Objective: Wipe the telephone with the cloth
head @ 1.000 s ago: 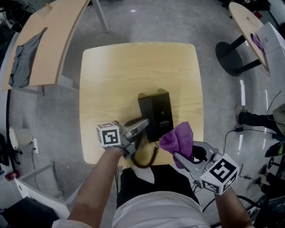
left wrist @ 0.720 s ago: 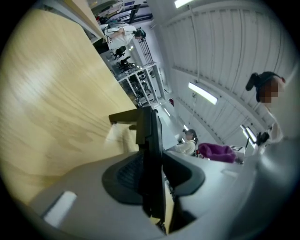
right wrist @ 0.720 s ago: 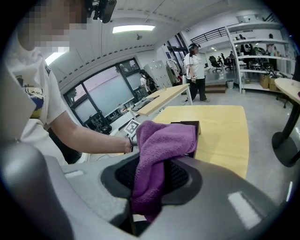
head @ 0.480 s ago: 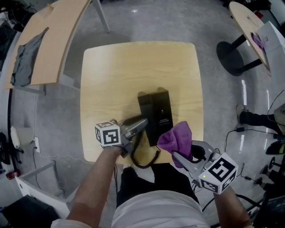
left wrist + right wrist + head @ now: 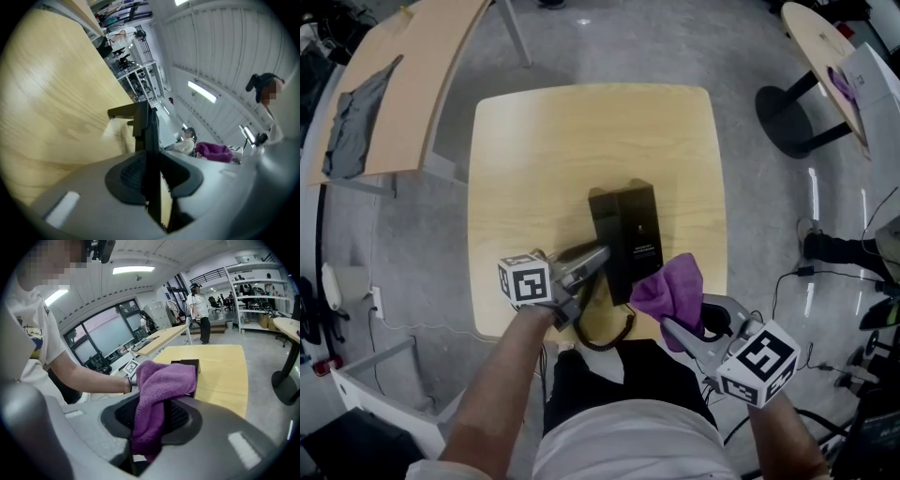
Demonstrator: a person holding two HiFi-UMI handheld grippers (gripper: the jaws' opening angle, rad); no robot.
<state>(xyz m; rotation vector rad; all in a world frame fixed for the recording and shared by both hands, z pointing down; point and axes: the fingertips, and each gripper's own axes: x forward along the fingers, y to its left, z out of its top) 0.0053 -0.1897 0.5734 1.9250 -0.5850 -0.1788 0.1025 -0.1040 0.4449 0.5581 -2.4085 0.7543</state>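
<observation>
A pale wood-grain worktop [image 5: 544, 159], square with rounded corners, carries a boxy matte black telephone [image 5: 630, 234] towards its near edge. A coiled black cord [image 5: 614, 339] curls from the telephone at that edge. The grey left tool [image 5: 598, 259] reaches in at the telephone's left side. Its dark ribbed pads are closing around a thin black part of the telephone, seen edge-on, with a sliver of gap showing on one side. The right tool [image 5: 673, 326] is clamped on a fluffy purple cloth [image 5: 672, 289], which is bunched in soft folds and held just beside the telephone's near right corner.
</observation>
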